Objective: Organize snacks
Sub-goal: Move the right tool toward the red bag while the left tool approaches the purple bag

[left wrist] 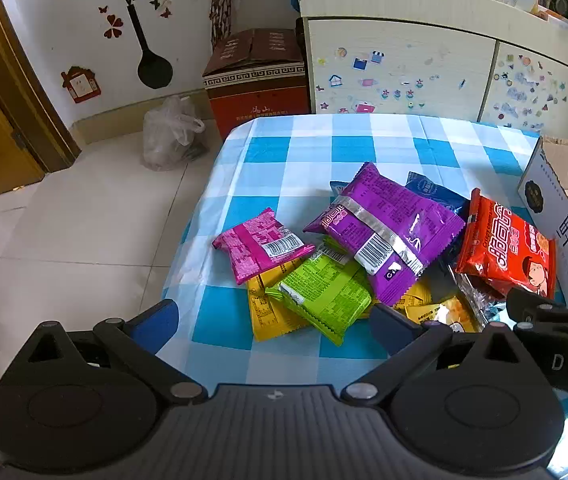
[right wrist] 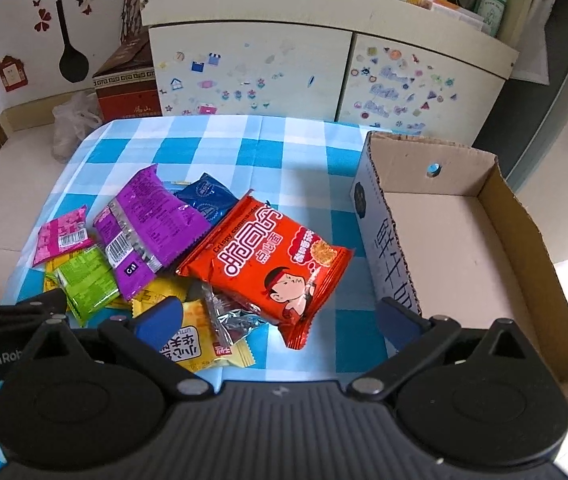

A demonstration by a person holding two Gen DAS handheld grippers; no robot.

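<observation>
A heap of snack packets lies on the blue-checked tablecloth (left wrist: pixel 268 148): a purple packet (left wrist: pixel 383 228) on top, a pink one (left wrist: pixel 262 244), a green one (left wrist: pixel 323 300), yellow ones (left wrist: pixel 268 316) and a red noodle packet (left wrist: pixel 503 248). The right wrist view shows the red packet (right wrist: pixel 268 268), the purple packet (right wrist: pixel 148 224), a dark blue one (right wrist: pixel 204 200) and a yellow one (right wrist: pixel 192 340). An open cardboard box (right wrist: pixel 463 248) stands right of the heap, nothing inside. My left gripper (left wrist: pixel 276 320) hangs open above the heap's near side. My right gripper (right wrist: pixel 280 316) is open over the red packet's near edge.
A white cabinet (right wrist: pixel 323 68) covered in stickers stands behind the table. A red-brown carton (left wrist: pixel 256 76) and a plastic bag (left wrist: pixel 172 136) sit on the tiled floor to the left. The table's left edge drops to the floor. The cardboard box (left wrist: pixel 563 216) borders the heap on the right.
</observation>
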